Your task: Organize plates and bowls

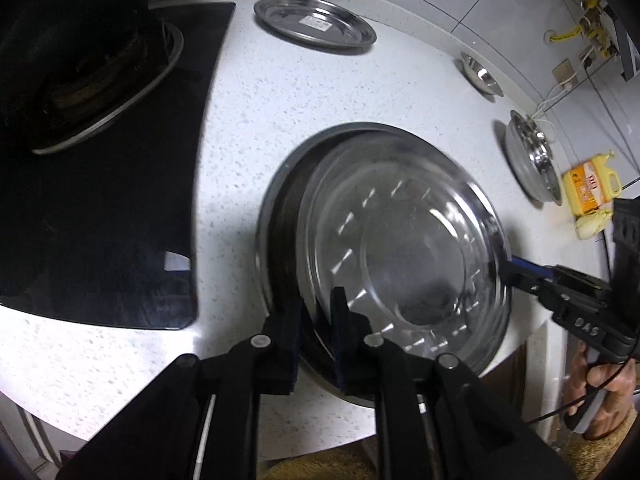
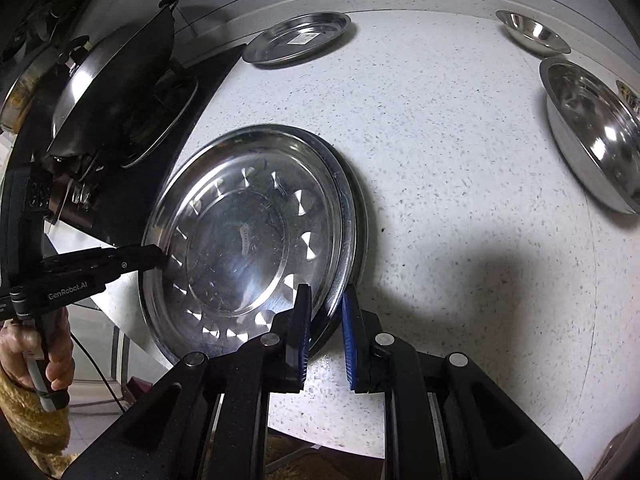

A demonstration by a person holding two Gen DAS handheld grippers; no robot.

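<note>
A large steel plate (image 1: 404, 248) (image 2: 240, 240) rests on a second plate (image 1: 280, 216) (image 2: 352, 216) on the white counter, shifted a little off it. My left gripper (image 1: 318, 312) straddles the plates' near rim, jaws narrowly apart on either side of it. My right gripper (image 2: 324, 312) straddles the opposite rim the same way; it also shows in the left wrist view (image 1: 508, 272). The left gripper appears in the right wrist view (image 2: 158, 258) at the plate's left rim. A third plate (image 1: 314, 20) (image 2: 298, 38) lies at the back.
A small steel bowl (image 1: 480, 74) (image 2: 534, 32) and a larger bowl (image 1: 532, 160) (image 2: 596, 128) stand on the right. A black cooktop (image 1: 100, 220) with a wok (image 2: 116, 80) lies left. A yellow bottle (image 1: 592, 184) stands by the wall. The counter edge is near me.
</note>
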